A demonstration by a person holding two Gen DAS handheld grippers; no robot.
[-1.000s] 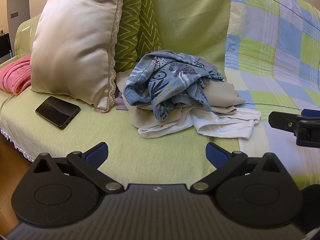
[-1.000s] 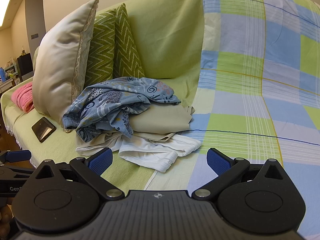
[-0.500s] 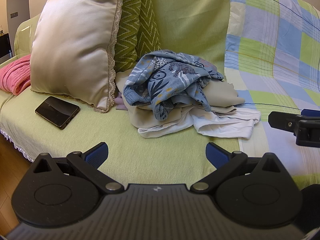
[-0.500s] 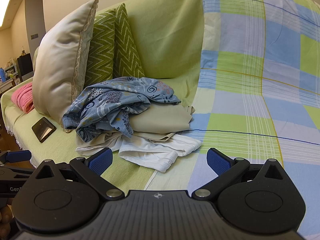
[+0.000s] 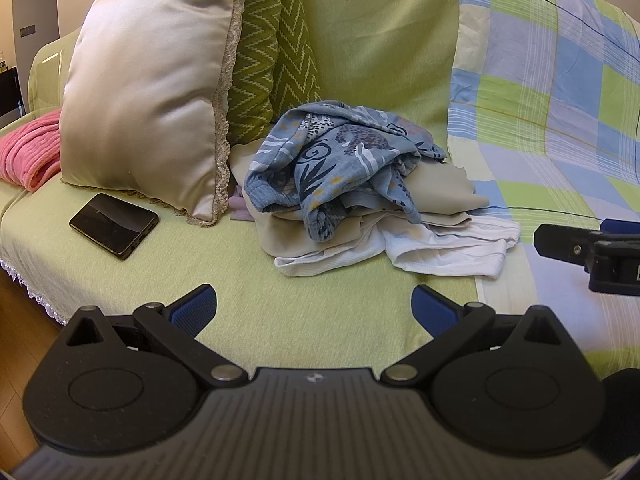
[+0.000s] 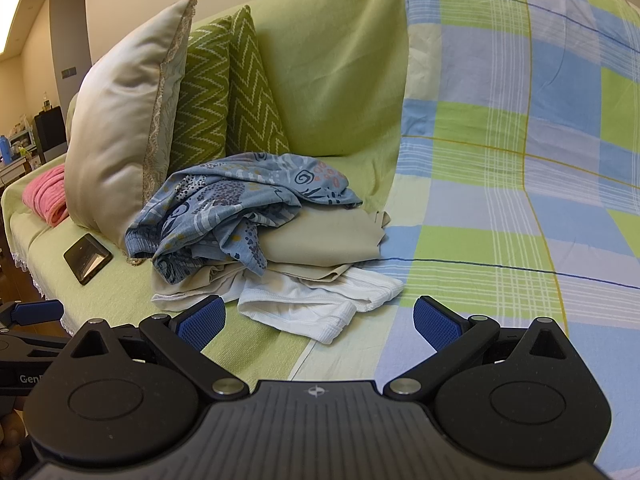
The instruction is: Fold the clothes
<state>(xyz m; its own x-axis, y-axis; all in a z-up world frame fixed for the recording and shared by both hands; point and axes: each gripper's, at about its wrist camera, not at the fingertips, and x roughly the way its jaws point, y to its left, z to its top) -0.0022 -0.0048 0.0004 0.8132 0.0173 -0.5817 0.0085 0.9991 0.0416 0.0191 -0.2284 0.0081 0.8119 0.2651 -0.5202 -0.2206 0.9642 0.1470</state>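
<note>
1. The clothes lay in a loose pile in the middle of the left wrist frame, on the seat of a sofa covered with a light green cloth.
2. On top of the pile was a crumpled blue patterned garment; under it lay a beige garment, and at the bottom a white ribbed garment that spread toward the right.
3. The left gripper stood at the lower middle of its frame with the jaws spread wide. Nothing was between its blue pads, and they touched no cloth; the pile lay ahead of them, apart.
4. The right gripper was also wide apart and held nothing. In its frame the white ribbed garment showed between its pads, but no contact was visible.
5. Part of the right gripper appeared at the right edge of the left wrist frame, over a blue and green checked sheet.
6. A cream pillow stood at the upper left of the left wrist frame, just beside the pile, with two green zigzag cushions behind it.
7. A black phone lay flat at the left, in front of the pillow, and a pink folded cloth lay at the far left edge.
</note>
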